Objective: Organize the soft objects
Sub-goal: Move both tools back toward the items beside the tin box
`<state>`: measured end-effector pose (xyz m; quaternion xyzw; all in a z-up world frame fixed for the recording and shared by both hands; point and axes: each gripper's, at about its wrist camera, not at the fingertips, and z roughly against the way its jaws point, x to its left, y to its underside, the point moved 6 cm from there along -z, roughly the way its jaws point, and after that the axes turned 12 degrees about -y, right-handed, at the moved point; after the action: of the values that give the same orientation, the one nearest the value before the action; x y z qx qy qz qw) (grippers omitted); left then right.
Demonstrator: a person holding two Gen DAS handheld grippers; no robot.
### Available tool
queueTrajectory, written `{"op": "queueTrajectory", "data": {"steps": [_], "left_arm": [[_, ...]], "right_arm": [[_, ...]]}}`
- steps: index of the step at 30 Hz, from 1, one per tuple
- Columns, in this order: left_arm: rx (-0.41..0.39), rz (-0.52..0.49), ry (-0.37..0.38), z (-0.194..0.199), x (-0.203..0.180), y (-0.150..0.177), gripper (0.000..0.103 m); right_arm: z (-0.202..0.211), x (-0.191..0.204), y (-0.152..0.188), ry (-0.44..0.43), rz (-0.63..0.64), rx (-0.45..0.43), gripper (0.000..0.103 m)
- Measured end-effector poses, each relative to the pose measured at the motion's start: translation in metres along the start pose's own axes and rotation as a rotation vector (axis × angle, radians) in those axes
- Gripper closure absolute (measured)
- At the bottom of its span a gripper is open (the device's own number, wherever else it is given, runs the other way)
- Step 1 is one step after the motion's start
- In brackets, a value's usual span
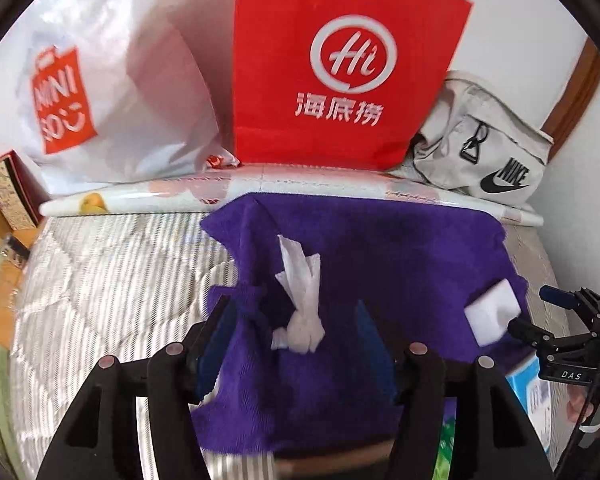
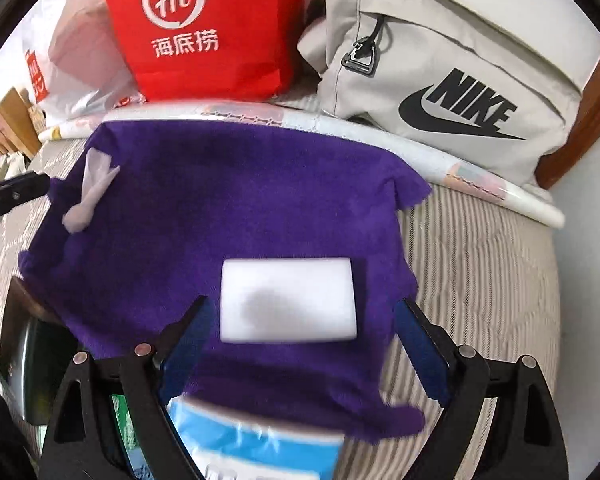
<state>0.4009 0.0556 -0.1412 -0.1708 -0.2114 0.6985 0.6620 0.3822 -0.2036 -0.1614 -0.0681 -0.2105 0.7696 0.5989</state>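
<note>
Over the purple cloth (image 1: 380, 248), your left gripper (image 1: 296, 320) stands wide open, its blue pads either side of a twisted white tissue (image 1: 300, 300) without clearly touching it; the left finger sits at a bunched cloth edge. Your right gripper (image 2: 300, 320) is likewise spread wide, holding nothing, with the white sponge block (image 2: 288, 300) lying on the cloth between its fingers, apart from both pads. Beneath the right gripper, a blue-and-white packet (image 2: 260, 440) sits under the cloth's near edge. Behind the cloth: a rolled printed sheet (image 1: 260, 184), red paper bag (image 1: 340, 60), white Miniso bag (image 1: 100, 80), grey Nike bag (image 2: 452, 80). Everything rests on a striped quilted bed (image 1: 120, 280).
</note>
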Motion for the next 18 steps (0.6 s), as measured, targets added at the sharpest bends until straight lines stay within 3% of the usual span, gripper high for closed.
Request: {"op": "queueTrajectory", "data": {"steps": [6, 10, 18], "left_arm": [[-0.078, 0.0, 0.037, 0.055, 0.001, 0.025, 0.04], [-0.157, 0.007, 0.053, 0.093, 0.0, 0.049, 0.04], [-0.147, -0.031, 0.044, 0.127, -0.008, 0.107, 0.04]], "right_arm": [[0.047, 0.013, 0.021, -0.069, -0.018, -0.096, 0.013], [0.069, 0.02, 0.044, -0.069, -0.024, -0.105, 0.013], [0.096, 0.041, 0.098, -0.141, -0.04, -0.143, 0.013]]}}
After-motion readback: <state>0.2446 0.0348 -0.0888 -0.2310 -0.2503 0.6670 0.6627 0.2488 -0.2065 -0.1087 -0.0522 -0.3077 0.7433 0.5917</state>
